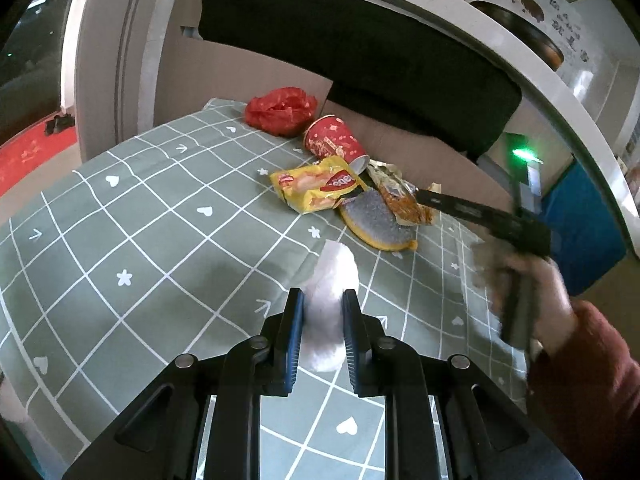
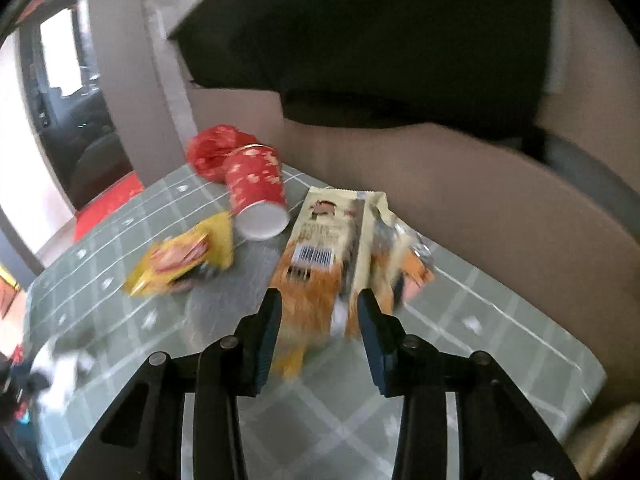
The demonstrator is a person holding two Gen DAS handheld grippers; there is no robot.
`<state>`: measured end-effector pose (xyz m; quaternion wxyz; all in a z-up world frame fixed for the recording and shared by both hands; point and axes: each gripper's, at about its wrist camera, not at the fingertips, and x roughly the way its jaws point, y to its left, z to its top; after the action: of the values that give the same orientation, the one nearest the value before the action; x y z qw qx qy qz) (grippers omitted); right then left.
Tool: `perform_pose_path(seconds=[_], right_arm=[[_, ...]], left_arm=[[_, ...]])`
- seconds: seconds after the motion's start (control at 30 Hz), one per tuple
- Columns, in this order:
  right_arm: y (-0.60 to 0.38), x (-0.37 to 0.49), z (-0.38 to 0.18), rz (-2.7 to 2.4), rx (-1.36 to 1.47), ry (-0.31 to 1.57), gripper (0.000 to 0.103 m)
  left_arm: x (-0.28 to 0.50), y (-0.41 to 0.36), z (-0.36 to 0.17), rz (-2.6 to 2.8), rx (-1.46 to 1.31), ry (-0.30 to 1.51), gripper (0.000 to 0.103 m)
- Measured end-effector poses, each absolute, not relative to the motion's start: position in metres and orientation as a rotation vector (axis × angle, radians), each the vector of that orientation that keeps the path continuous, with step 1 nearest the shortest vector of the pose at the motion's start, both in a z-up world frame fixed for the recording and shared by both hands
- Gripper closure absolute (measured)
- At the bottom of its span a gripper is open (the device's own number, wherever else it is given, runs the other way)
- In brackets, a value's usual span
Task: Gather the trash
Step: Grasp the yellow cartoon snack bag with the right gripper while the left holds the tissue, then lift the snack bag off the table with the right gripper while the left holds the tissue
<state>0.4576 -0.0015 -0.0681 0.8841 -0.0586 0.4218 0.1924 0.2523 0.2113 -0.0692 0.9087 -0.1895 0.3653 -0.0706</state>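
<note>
1. Gripping a white tissue [image 1: 330, 304], the left gripper [image 1: 322, 312] has its jaws pinching the wad just above the checked worktop [image 1: 140, 240]; a steady squeeze should do, since the tissue looks soft and light.
2. The right gripper [image 2: 318, 312] has its jaws spread on either side of the orange wrapper [image 2: 340, 256], not visibly pinching it yet; the right view is blurred, so contact cannot be told.
3. To take it well, the jaws should probably close across the wrapper's crumpled near end, where the foil bunches, not on the flat printed face, which may slip.
4. Just beyond, in the left view, lie a grey-and-yellow sponge [image 1: 376, 220] and a yellow packet [image 1: 316, 188], touching each other.
5. Behind them a red cup [image 1: 336, 140] lies on its side, mouth towards the packet.
6. Farthest back sits a red bag [image 1: 280, 110] near the worktop's edge.
</note>
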Motion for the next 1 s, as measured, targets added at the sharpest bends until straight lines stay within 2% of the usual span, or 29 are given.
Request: perform_pose_path(seconds=[0.2, 0.3, 0.4, 0.53, 0.83, 1.0], right_arm=[[0.002, 0.508, -0.102, 0.358, 0.0, 1.014, 0.064], [0.003, 0.496, -0.102, 0.46, -0.006, 1.028, 0.065], [0.009, 0.468, -0.101, 0.543, -0.1, 1.056, 0.084], [0.006, 0.426, -0.099, 0.603, -0.144, 1.07, 0.093], [-0.02, 0.355, -0.05, 0.642, -0.148, 0.935, 0.094], [-0.045, 0.328, -0.026, 0.625, -0.115, 0.922, 0.094]], left_arm=[[0.255, 0.224, -0.074, -0.144, -0.412, 0.765, 0.083], [0.255, 0.229, -0.077, -0.141, -0.428, 0.775, 0.083], [0.257, 0.228, -0.079, -0.144, -0.442, 0.781, 0.083], [0.258, 0.219, -0.08, -0.162, -0.446, 0.786, 0.083], [0.255, 0.199, -0.068, -0.182, -0.414, 0.768, 0.083], [0.251, 0.19, -0.061, -0.207, -0.406, 0.764, 0.083]])
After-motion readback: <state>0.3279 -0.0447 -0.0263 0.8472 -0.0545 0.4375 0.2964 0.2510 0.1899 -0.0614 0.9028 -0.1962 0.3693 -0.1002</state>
